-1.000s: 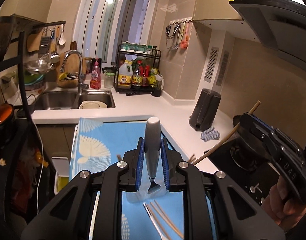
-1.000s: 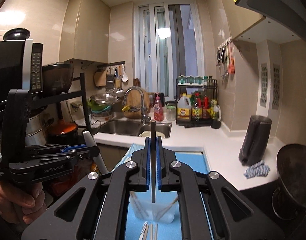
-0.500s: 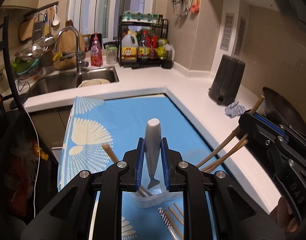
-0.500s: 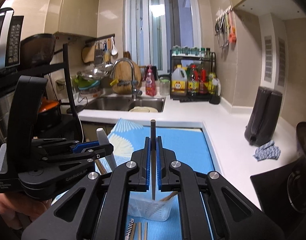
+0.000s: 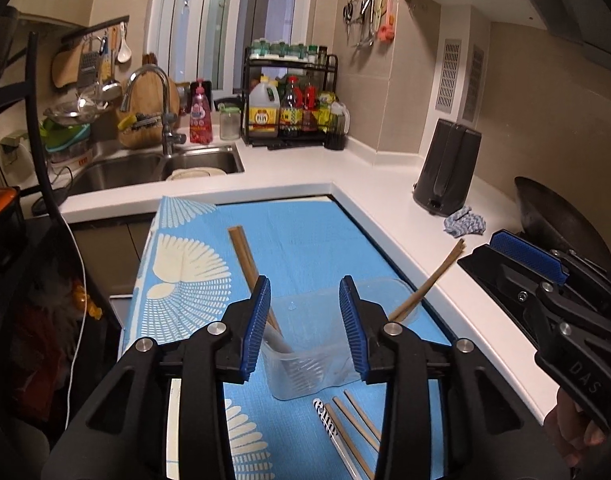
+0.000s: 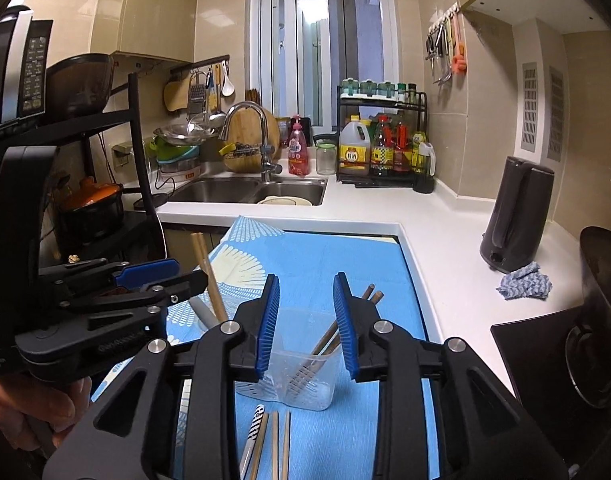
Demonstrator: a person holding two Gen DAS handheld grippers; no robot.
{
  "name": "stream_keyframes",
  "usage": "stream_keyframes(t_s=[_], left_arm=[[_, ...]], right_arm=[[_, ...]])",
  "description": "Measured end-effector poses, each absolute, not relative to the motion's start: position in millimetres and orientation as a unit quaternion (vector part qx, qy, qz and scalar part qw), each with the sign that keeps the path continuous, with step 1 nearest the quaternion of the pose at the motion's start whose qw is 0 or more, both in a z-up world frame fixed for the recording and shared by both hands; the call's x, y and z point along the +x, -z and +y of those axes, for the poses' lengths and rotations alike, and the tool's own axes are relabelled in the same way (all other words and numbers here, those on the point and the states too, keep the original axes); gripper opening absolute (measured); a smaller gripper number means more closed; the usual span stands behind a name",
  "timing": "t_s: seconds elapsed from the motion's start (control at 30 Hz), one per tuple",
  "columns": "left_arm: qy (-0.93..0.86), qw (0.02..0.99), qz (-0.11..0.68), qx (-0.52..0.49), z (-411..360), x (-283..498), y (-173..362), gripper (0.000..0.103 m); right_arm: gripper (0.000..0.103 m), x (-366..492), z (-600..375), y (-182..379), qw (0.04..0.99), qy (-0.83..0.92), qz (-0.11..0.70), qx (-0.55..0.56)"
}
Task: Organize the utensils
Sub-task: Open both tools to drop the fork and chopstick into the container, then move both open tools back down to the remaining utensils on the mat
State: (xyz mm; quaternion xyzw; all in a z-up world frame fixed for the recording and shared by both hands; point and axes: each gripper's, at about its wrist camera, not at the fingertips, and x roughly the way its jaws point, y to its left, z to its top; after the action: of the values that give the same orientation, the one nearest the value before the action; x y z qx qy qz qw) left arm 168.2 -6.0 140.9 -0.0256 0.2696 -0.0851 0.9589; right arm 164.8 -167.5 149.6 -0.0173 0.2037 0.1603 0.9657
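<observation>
A small kitchen with beige tiles, a white L-shaped counter (image 5: pixel 385 200) and a blue patterned mat (image 5: pixel 305 248) spread over the near worktop. At about ten o'clock sits the steel sink (image 6: pixel 249 190) under its curved tap (image 6: pixel 249 128); at twelve o'clock a black rack of bottles (image 6: pixel 381 148); at two o'clock a dark kettle (image 6: pixel 513 216) with a blue cloth (image 6: pixel 523 282) just beside it.

On the mat stands a clear plastic container (image 5: pixel 317 344). The left gripper (image 5: pixel 305 320) hangs above it, jaws spread wide and holding nothing. Inside the container a grey-handled utensil (image 6: pixel 203 314) and brown chopsticks (image 5: pixel 245 260) lean toward nine o'clock, while more chopsticks (image 6: pixel 345 320) lean toward two o'clock. The right gripper (image 6: pixel 305 320) is likewise released and empty over the container. Near six o'clock, loose chopsticks (image 6: pixel 275 440) and a black-and-white patterned utensil (image 6: pixel 255 420) lie flat on the mat.
</observation>
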Motion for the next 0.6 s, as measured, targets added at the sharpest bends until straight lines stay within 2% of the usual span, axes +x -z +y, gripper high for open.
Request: stream_keyframes(t_s=[0.33,0.6], left_arm=[[0.078,0.965,0.247,-0.043,5.5,93.5,-138.2,0.037],[0.077,0.954,0.281,-0.078,6.9,35.6,-71.7,0.037]], right_arm=[[0.029,89.2,-186.8,-164.2,0.974,-0.158,0.160,-0.002],[0.029,34.4,-207.1,-133.7,0.977,-0.149,0.151,0.022]])
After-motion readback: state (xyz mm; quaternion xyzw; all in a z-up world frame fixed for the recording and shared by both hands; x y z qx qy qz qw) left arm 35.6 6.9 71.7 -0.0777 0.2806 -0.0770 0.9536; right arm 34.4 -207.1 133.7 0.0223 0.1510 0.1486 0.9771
